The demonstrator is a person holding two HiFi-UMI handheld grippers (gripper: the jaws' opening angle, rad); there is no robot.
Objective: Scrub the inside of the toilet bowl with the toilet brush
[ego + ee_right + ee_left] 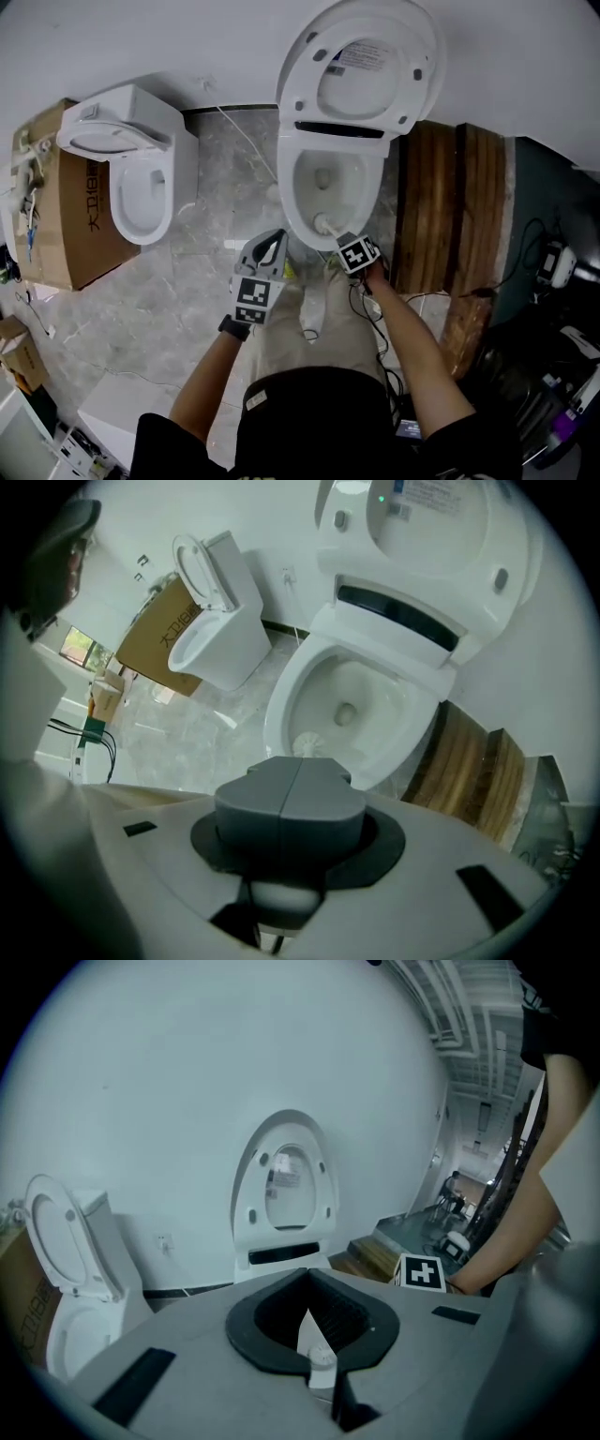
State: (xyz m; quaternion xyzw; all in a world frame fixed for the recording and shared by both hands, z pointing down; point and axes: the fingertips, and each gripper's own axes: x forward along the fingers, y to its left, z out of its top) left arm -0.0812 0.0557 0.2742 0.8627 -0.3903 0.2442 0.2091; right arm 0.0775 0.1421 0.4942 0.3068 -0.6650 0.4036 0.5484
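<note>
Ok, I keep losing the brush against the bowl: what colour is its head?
White brush head, like the bowl; best seen in the right gripper view.

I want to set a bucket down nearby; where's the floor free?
Bare marble floor lies between the left toilet and the right toilet, crossed by one thin cable. Right of the wooden step, cables and equipment crowd the floor.

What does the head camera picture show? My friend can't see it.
The right gripper holds a toilet brush with its bristles inside an open toilet bowl. The left gripper hovers open beside it; a second toilet stands further left.
</note>
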